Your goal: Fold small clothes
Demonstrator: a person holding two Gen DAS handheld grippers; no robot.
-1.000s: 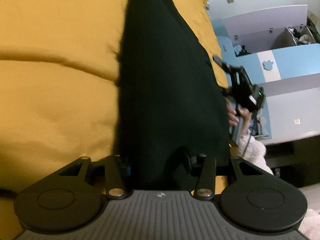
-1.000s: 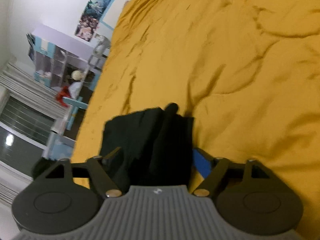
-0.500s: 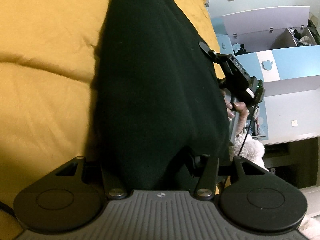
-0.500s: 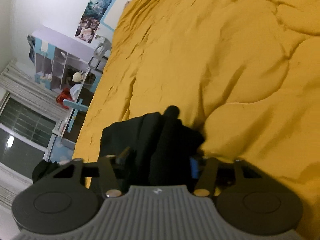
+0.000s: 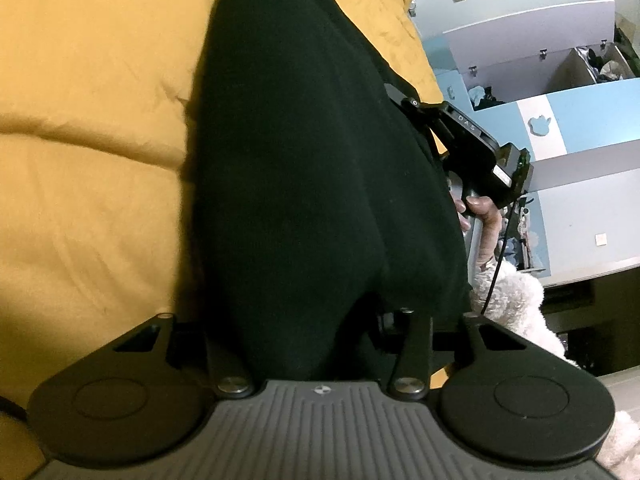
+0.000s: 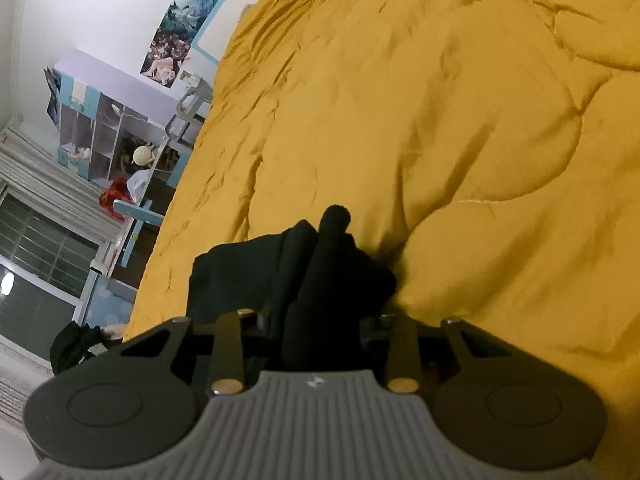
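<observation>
A black garment (image 5: pixel 304 168) hangs stretched above the yellow quilt (image 5: pixel 88 160). My left gripper (image 5: pixel 320 320) is shut on one end of it; the cloth covers the fingers. My right gripper (image 6: pixel 320 280) is shut on the other end, where the cloth (image 6: pixel 248 276) bunches over the fingers. The right gripper's body (image 5: pixel 476 148) and the hand holding it show at the garment's right edge in the left wrist view.
The yellow quilt (image 6: pixel 460 120) covers the whole bed. Blue and white cabinets (image 5: pixel 560 92) stand beyond the bed's edge. A white plush thing (image 5: pixel 516 300) lies beside the bed. A shelf unit (image 6: pixel 104 128) and a window (image 6: pixel 36 264) are at the far side.
The garment has come closer and spread wider in the left wrist view. The right gripper has closed tighter on the bunched cloth and moved a little across the quilt.
</observation>
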